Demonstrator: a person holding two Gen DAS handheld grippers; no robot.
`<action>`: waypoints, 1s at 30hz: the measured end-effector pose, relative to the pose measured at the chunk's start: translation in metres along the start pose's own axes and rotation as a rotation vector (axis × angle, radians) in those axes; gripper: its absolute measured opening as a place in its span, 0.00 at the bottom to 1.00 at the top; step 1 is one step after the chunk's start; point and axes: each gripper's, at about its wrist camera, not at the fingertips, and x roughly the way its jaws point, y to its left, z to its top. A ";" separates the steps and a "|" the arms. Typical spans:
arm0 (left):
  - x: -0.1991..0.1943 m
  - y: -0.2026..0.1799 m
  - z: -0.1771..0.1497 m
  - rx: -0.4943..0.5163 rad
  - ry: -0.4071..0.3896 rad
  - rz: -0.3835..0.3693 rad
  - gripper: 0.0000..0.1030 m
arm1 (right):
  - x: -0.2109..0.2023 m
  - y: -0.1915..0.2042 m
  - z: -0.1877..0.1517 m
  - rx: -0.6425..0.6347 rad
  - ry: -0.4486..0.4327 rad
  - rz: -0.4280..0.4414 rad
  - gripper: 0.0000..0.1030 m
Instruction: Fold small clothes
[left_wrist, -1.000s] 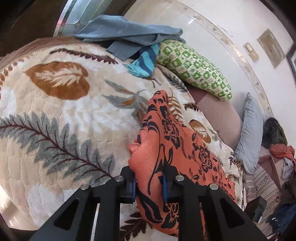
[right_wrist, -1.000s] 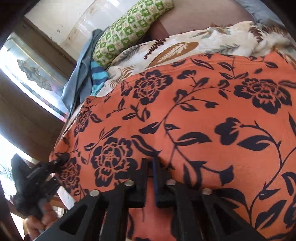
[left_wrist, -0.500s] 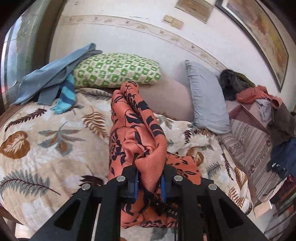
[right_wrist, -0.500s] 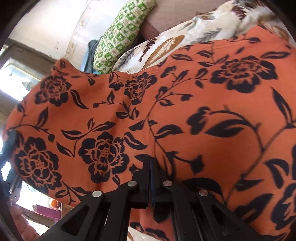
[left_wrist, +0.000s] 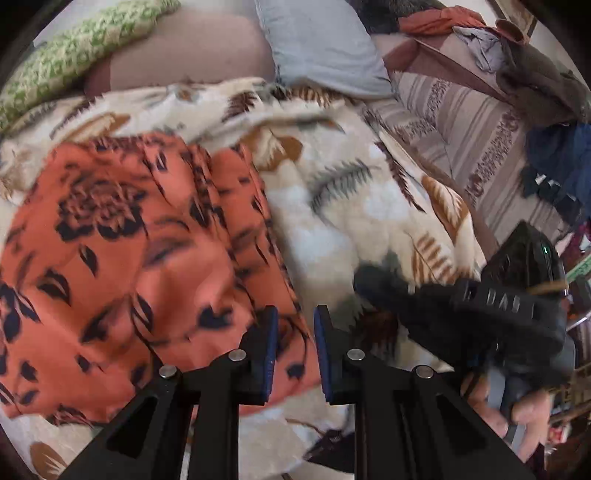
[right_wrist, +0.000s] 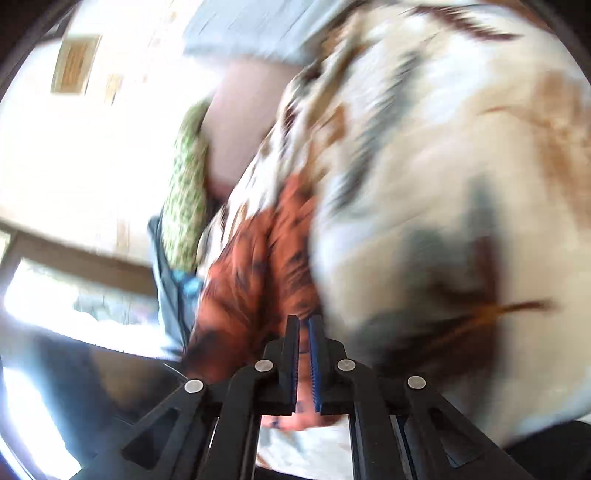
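An orange garment with black flowers lies folded on the leaf-patterned blanket. My left gripper is open just above the garment's right edge, with nothing between its pads. My right gripper shows in the left wrist view as a black blurred body to the right of the garment. In the blurred right wrist view the right gripper stands slightly open over the garment's edge, with a narrow gap between the pads.
A green patterned pillow, a mauve cushion and a grey pillow lie at the bed's head. A striped sheet and piled clothes are at the right.
Both grippers carried the lifted garment over, laid it down on the blanket and let go. The left jaws have opened and the right jaws have parted slightly. The right wrist view is now blurred by motion.
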 end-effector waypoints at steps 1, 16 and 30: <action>-0.008 0.000 -0.010 0.007 0.008 -0.028 0.19 | -0.004 -0.001 0.002 -0.004 0.007 0.045 0.07; -0.110 0.137 -0.002 -0.104 -0.236 0.335 0.67 | 0.120 0.086 0.051 -0.221 0.177 -0.072 0.81; -0.093 0.128 -0.011 0.015 -0.175 0.266 0.67 | 0.142 0.178 0.046 -0.497 0.218 -0.227 0.12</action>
